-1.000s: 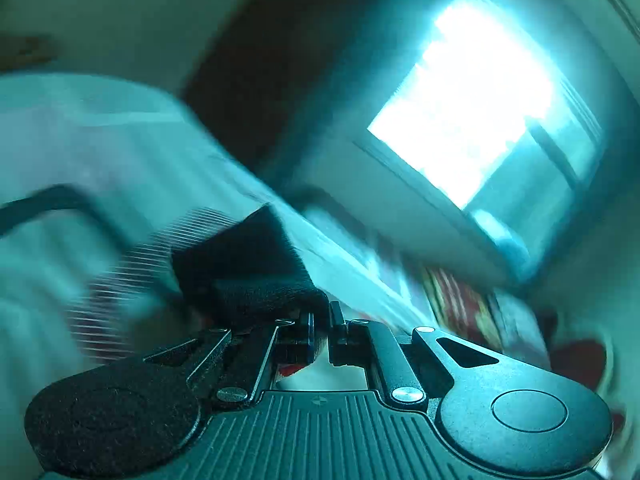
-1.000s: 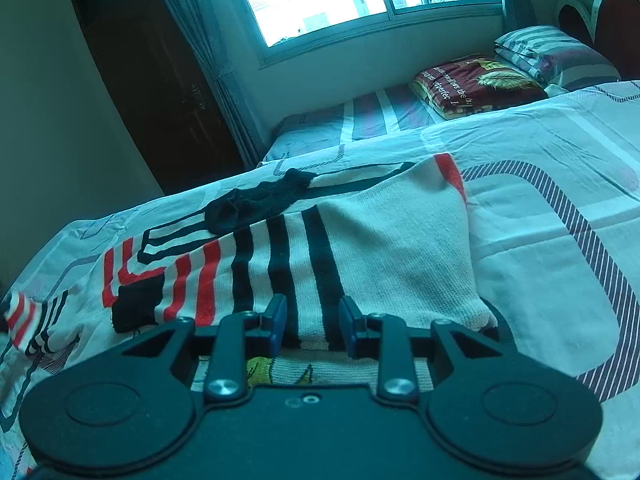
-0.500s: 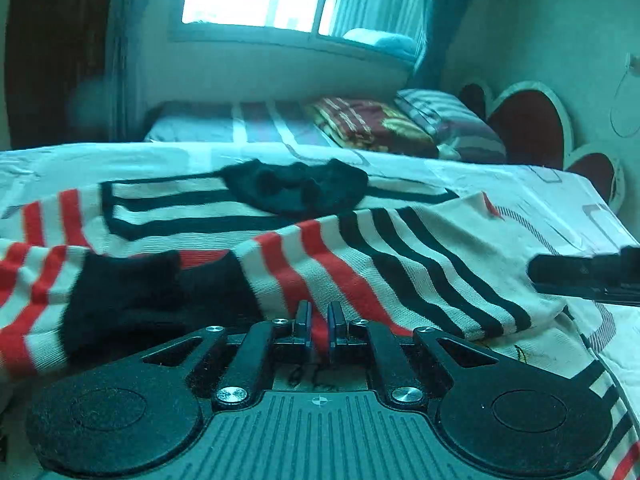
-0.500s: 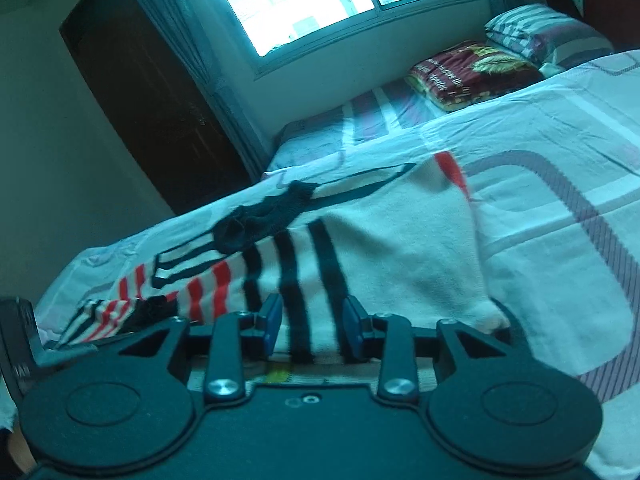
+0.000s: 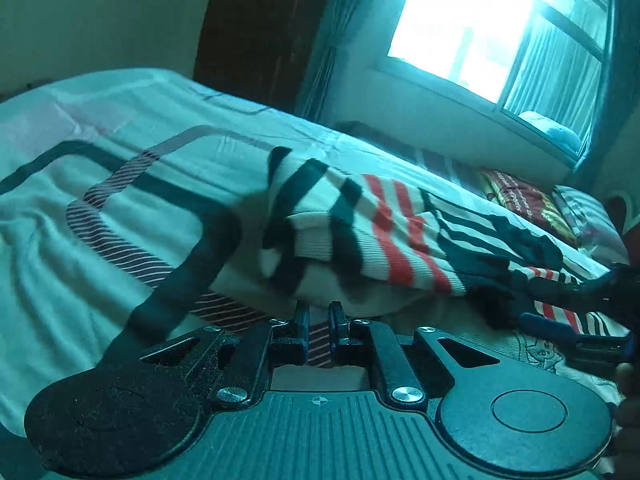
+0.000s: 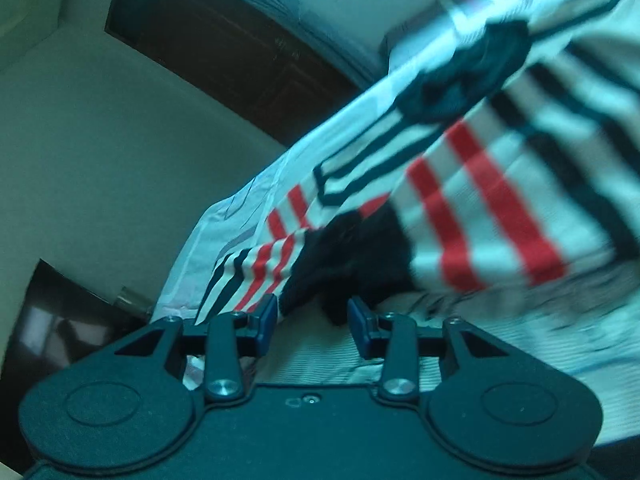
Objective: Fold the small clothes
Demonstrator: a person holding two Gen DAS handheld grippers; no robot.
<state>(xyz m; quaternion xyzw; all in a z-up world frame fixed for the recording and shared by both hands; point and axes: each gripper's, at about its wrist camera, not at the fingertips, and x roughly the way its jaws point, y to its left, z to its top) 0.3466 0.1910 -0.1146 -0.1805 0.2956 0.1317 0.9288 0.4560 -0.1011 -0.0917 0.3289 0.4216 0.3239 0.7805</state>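
A small white knit sweater with black and red stripes lies partly folded on the bed. It also shows in the right wrist view, blurred, with its black cuff nearest. My left gripper has its jaws nearly together with nothing between them, just short of the sweater's near edge. My right gripper is open, its fingertips on either side of the black cuff. The right gripper also shows at the right edge of the left wrist view.
The bed sheet is white with dark line patterns. Pillows lie at the bed's far end under a bright window. A dark wooden door stands behind, with a wall beside it.
Both views have swung. My left gripper has let go of the sleeve and now faces the sweater's other edge. My right gripper has moved left to the black cuff and tilted.
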